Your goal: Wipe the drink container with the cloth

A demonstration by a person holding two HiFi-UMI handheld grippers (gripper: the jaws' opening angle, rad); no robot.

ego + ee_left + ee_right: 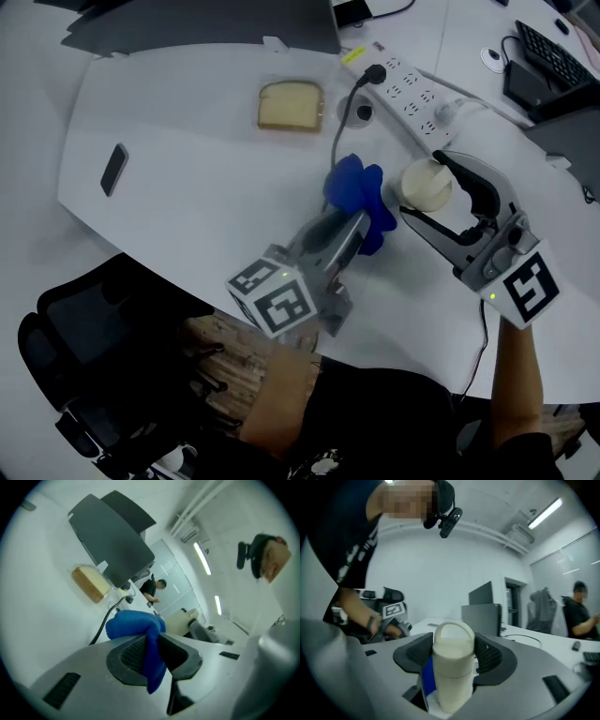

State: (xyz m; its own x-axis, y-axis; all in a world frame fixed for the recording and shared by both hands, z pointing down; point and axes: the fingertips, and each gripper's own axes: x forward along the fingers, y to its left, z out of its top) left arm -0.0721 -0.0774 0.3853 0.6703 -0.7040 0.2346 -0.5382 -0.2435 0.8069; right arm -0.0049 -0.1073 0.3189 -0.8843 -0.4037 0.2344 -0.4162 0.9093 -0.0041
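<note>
A cream drink container (427, 184) with a loop handle on its lid stands upright on the white table (187, 202). My right gripper (433, 192) is shut on it, one pad on each side of the container (451, 667). A blue cloth (361, 199) is bunched just left of the container, pinched in my left gripper (361, 225). In the left gripper view the cloth (140, 634) hangs between the shut pads, with the container (180, 623) close behind it. A strip of blue cloth (427, 679) shows at the container's left side.
A bagged slice of bread (291, 105) lies at the back, a white power strip (412, 94) with a black cable (337, 131) to its right. A dark phone (113, 169) rests at the left. A keyboard (553, 52) sits far right; a black chair (84, 375) stands below the table edge.
</note>
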